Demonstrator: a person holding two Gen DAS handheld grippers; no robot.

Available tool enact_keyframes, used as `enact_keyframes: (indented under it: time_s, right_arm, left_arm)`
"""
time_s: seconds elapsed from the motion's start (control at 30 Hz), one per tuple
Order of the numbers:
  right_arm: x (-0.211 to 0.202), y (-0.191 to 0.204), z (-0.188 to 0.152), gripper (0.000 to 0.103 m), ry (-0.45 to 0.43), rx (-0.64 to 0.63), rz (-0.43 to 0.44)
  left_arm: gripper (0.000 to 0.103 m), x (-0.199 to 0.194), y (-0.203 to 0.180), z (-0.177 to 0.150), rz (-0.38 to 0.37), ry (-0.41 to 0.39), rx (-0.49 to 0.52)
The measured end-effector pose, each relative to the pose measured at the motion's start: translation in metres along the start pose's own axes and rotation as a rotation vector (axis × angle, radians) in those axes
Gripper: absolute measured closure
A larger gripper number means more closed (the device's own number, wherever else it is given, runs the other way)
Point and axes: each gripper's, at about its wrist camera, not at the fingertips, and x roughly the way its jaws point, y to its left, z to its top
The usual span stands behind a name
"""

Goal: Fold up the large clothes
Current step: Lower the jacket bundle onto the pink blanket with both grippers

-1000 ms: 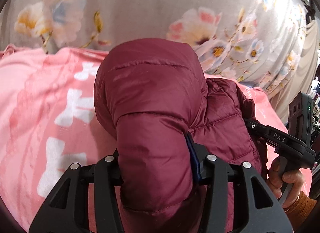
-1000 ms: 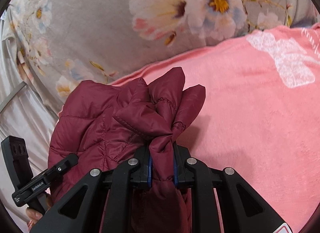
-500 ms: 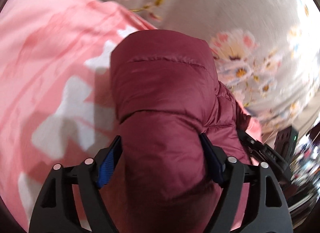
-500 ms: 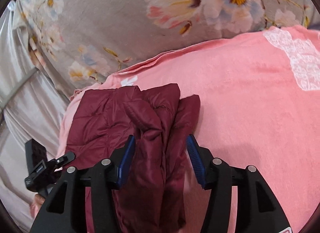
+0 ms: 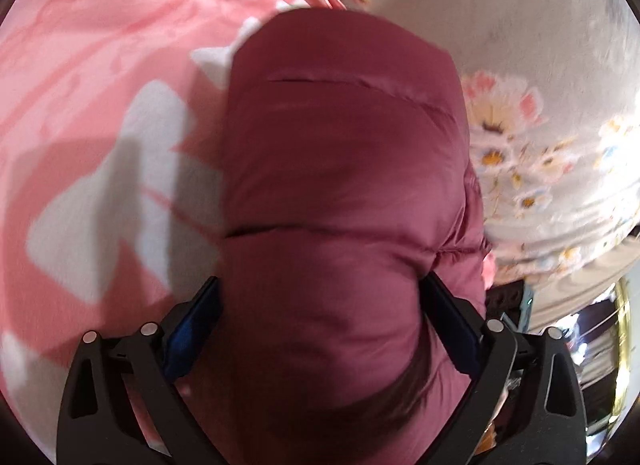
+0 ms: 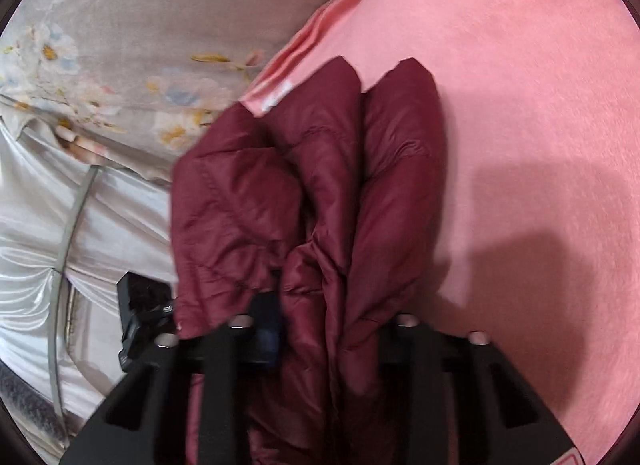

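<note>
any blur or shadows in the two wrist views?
Left wrist: floral sheet and blanket smeared, jacket soft, dark shadow on the blanket's white patch. Right wrist: fingers blurred, jacket sharper, broad shadow on blanket at right.

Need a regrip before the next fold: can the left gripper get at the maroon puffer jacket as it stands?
Probably yes. The left gripper is opening with the maroon puffer jacket bulging between its blue pads, nothing between them. The right gripper is closing on another bunch, apart.
</note>
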Motion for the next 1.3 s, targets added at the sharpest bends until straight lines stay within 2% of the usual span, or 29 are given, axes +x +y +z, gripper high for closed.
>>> enact_keyframes:
  time_s: [0.03, 0.13, 0.2, 0.27, 0.3, 0.33, 0.37, 0.43, 0.5, 0.57, 0.63, 0.67, 0.7, 0.73, 0.8, 0.9, 1.0, 1.1, 1.3]
  right_arm:
    - [-0.007, 0.011, -0.004, 0.082, -0.014, -0.036, -0.009]
    - [-0.041, 0.043, -0.021, 0.083, -0.085, -0.121, -0.033]
    - [-0.062, 0.054, -0.031, 0.083, -0.151, -0.147, -0.079]
    - [-0.070, 0.050, -0.033, 0.080, -0.186, -0.129, -0.150]
    - [-0.066, 0.041, -0.033, 0.075, -0.185, -0.126, -0.236]
    - [-0.062, 0.034, -0.030, 0.072, -0.173, -0.120, -0.285]
    - [-0.061, 0.025, -0.029, 0.068, -0.158, -0.105, -0.321]
    - [-0.072, 0.020, -0.033, 0.065, -0.171, -0.077, -0.329]
    - [-0.094, 0.028, -0.039, 0.065, -0.203, -0.098, -0.357]
    - [-0.112, 0.041, -0.044, 0.064, -0.253, -0.125, -0.412]
    - [-0.129, 0.062, -0.053, 0.070, -0.318, -0.191, -0.472]
    - [-0.132, 0.077, -0.057, 0.078, -0.341, -0.231, -0.480]
    - [-0.133, 0.094, -0.061, 0.084, -0.360, -0.276, -0.488]
    - [-0.131, 0.106, -0.063, 0.086, -0.369, -0.314, -0.497]
    - [-0.113, 0.130, -0.068, 0.089, -0.385, -0.416, -0.562]
    - [-0.081, 0.129, -0.058, 0.094, -0.397, -0.448, -0.658]
    - [-0.061, 0.110, -0.035, 0.094, -0.420, -0.415, -0.728]
    - [-0.046, 0.082, -0.017, 0.100, -0.388, -0.351, -0.746]
    - [-0.032, 0.040, -0.008, 0.102, -0.338, -0.271, -0.687]
  left_arm:
    - [0.020, 0.003, -0.004, 0.002, -0.012, 0.016, 0.016]
    - [0.021, 0.012, -0.028, 0.008, 0.015, 0.043, 0.082]
    - [0.023, 0.020, -0.053, 0.010, 0.019, 0.068, 0.180]
    - [0.023, 0.031, -0.070, 0.009, -0.009, 0.100, 0.223]
    - [0.023, 0.041, -0.076, 0.008, -0.007, 0.115, 0.237]
    - [0.022, 0.049, -0.079, 0.007, 0.011, 0.123, 0.247]
    - [0.021, 0.060, -0.082, 0.005, 0.059, 0.123, 0.258]
    - [0.018, 0.066, -0.082, 0.004, 0.104, 0.108, 0.245]
    - [0.019, 0.052, -0.083, 0.001, 0.120, 0.070, 0.236]
    - [0.019, 0.034, -0.085, -0.005, 0.186, 0.022, 0.270]
    - [0.019, 0.009, -0.094, -0.015, 0.314, -0.062, 0.348]
    - [0.019, 0.000, -0.099, -0.018, 0.366, -0.096, 0.371]
    - [0.019, -0.011, -0.107, -0.024, 0.457, -0.148, 0.409]
    - [0.019, -0.019, -0.113, -0.027, 0.523, -0.189, 0.437]
    - [0.019, -0.026, -0.135, -0.039, 0.631, -0.270, 0.514]
    - [0.019, -0.018, -0.163, -0.062, 0.717, -0.309, 0.645]
    - [0.019, 0.001, -0.182, -0.076, 0.747, -0.312, 0.692]
    - [0.019, 0.022, -0.188, -0.080, 0.767, -0.297, 0.705]
    - [0.017, 0.049, -0.174, -0.081, 0.743, -0.259, 0.644]
